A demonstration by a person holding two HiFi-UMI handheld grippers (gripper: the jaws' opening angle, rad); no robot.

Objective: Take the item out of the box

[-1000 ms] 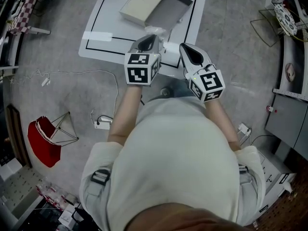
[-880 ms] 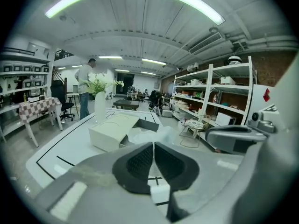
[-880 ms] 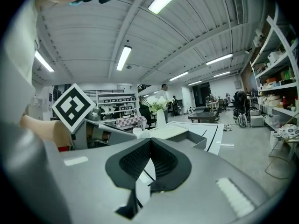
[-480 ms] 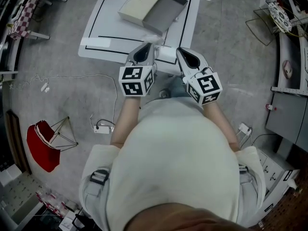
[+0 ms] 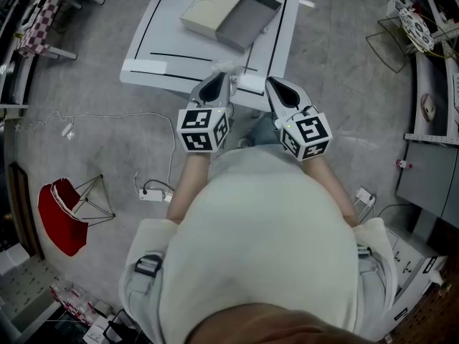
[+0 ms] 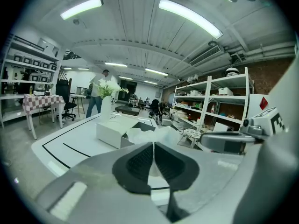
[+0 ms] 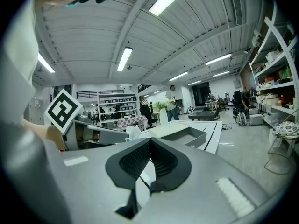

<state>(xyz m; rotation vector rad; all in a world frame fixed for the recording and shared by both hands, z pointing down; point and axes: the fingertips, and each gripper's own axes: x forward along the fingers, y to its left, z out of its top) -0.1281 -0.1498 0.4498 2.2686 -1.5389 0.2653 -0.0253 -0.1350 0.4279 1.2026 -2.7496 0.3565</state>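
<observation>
An open grey-and-cream box (image 5: 233,11) lies on the white table (image 5: 165,45); it also shows in the left gripper view (image 6: 117,130) and the right gripper view (image 7: 187,135). My left gripper (image 5: 215,84) hangs over the table's near edge, shut on a crumpled white wrapping (image 5: 224,67) that bunches ahead of its jaws (image 6: 152,135). The right gripper view shows that wrapping (image 7: 133,133) at the left gripper's tip. A small white piece (image 5: 251,84) lies on the table between the grippers. My right gripper (image 5: 276,88) is beside it, shut, with nothing visible between its pads.
A black line runs round the tabletop. On the floor lie a power strip with its cable (image 5: 152,190) and a red seat (image 5: 63,217). Shelving stands at the right (image 6: 210,106). A person (image 6: 98,97) stands far off beyond a vase of flowers (image 6: 106,99).
Both grippers have drawn back from the box toward the table's near edge and my body. The white wrapping came along with the left gripper.
</observation>
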